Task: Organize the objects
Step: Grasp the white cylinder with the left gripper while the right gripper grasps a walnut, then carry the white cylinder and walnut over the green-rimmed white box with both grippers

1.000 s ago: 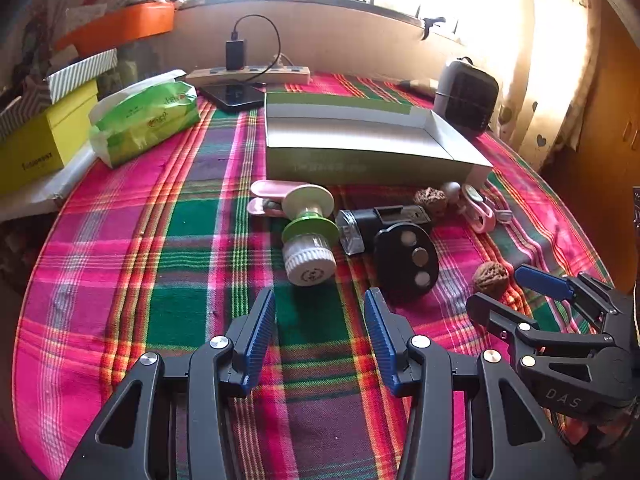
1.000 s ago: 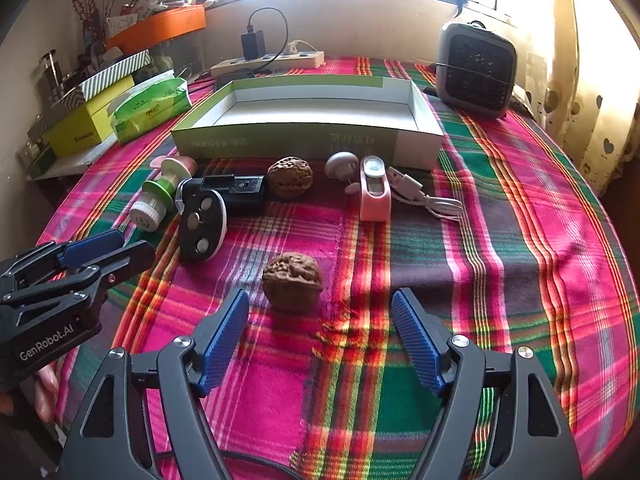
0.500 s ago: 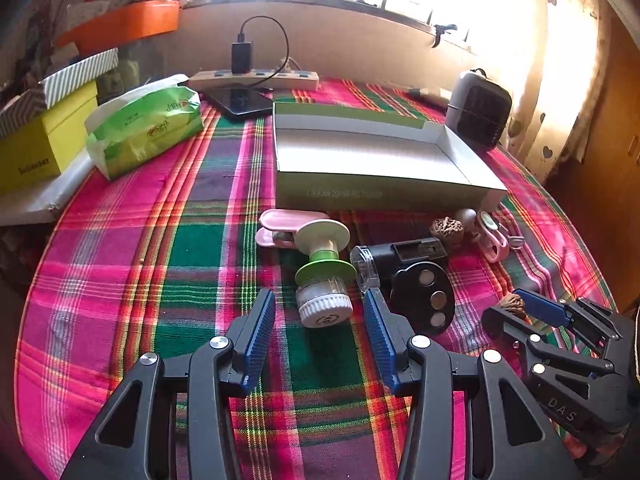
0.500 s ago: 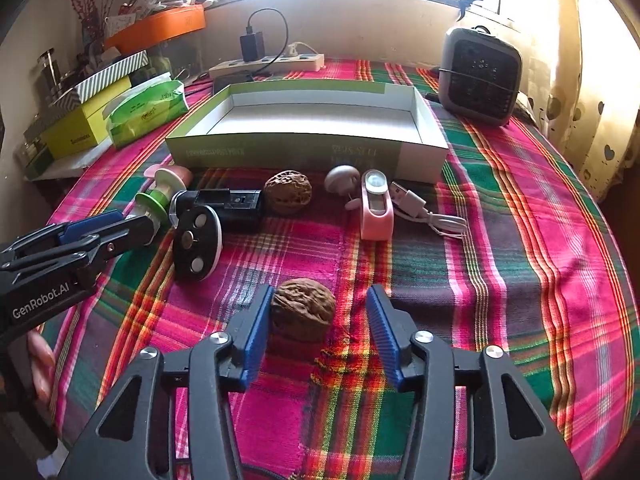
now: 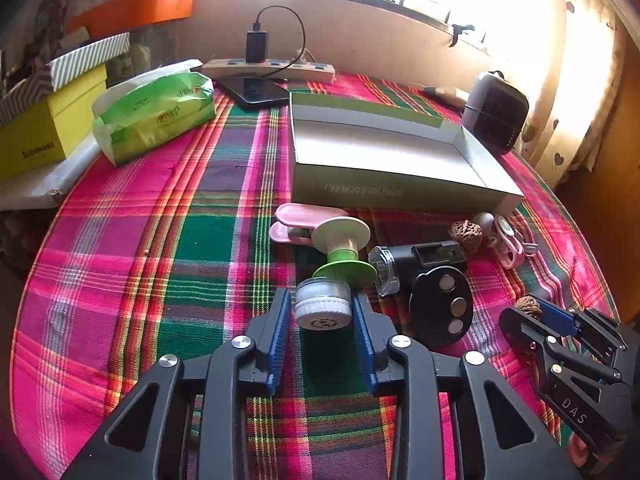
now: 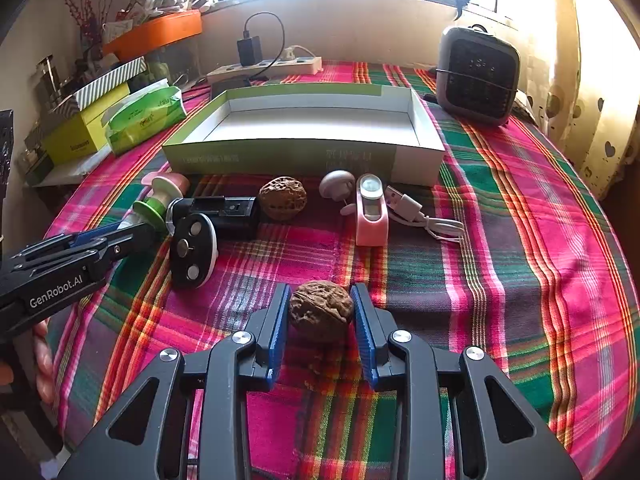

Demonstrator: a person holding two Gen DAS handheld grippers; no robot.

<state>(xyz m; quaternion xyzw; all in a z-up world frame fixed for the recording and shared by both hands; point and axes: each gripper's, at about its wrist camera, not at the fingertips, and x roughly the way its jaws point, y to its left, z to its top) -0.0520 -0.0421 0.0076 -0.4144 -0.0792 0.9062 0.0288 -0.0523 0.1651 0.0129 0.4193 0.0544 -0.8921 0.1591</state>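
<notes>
A green and white gadget [image 5: 332, 276] lies on the plaid tablecloth, its ribbed white cap toward me. My left gripper [image 5: 322, 300] is closing, and both blue pads touch that cap. In the right wrist view a walnut [image 6: 320, 312] sits between the pads of my right gripper [image 6: 320, 292], whose jaws are closing and press on its sides. The left gripper [image 6: 120, 232] comes in from the left there. The right gripper [image 5: 520, 308] shows at the lower right of the left wrist view. An open green and white box [image 6: 280, 156] stands behind the objects.
Between the grippers and the box lie a black flashlight-like device [image 6: 224, 212], a black oval piece [image 6: 192, 252], a second walnut [image 6: 283, 198], a pink device [image 6: 371, 216] with a white cable [image 6: 424, 220] and a pink clip [image 5: 304, 220]. A heater [image 6: 476, 76], tissue pack [image 6: 144, 118] and power strip [image 6: 264, 68] stand at the back.
Both pairs of jaws have narrowed from wide open. The left gripper moved forward around the gadget's white cap; the right came around the walnut and closed onto it.
</notes>
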